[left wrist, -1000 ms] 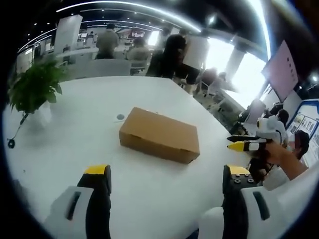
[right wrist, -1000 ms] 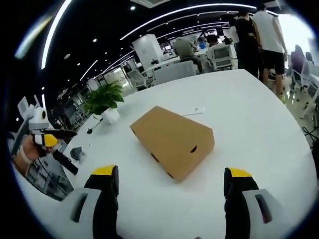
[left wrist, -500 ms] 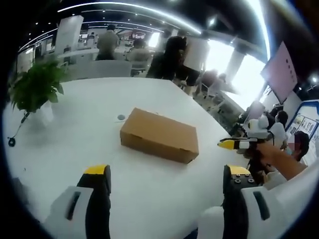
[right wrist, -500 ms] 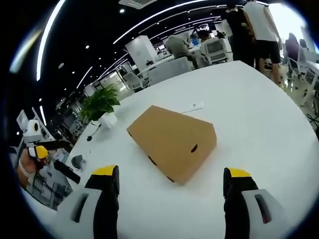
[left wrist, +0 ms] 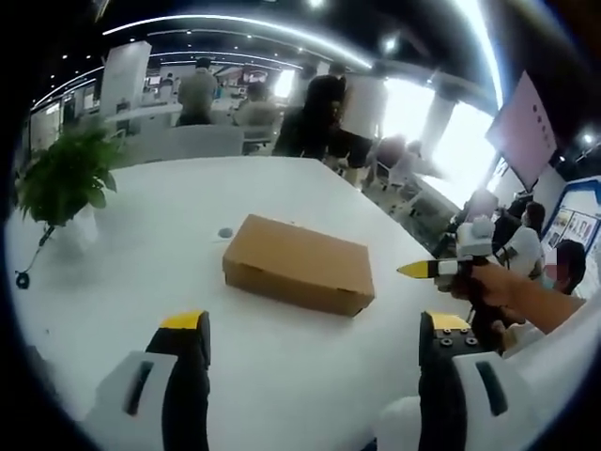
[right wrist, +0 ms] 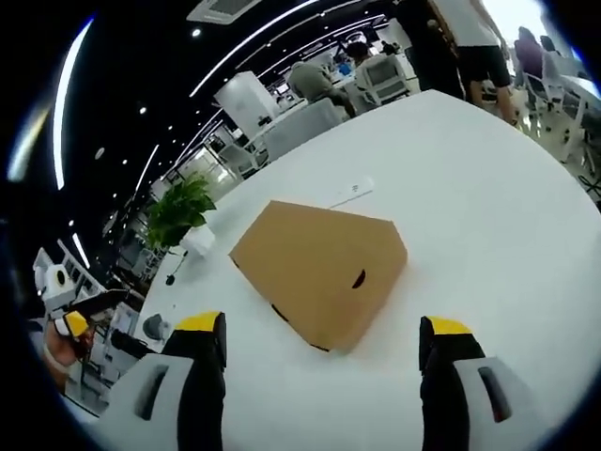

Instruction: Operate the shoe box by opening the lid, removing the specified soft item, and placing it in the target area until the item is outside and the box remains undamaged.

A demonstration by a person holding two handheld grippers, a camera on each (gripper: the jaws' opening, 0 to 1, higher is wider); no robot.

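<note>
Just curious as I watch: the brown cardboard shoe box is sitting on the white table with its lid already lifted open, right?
Not quite. The shoe box does sit on the white table, but its lid is closed flat, as the right gripper view shows. Neither gripper touches it.

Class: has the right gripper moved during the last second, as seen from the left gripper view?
Yes. In the left gripper view the right gripper has advanced toward the cardboard box, closing the gap to the box's near corner, while the box holds its place on the white table.

Left tool (left wrist: 315, 329) jaws wide apart, nothing held. Right tool (right wrist: 324, 331) same, jaws spread, empty.
</note>
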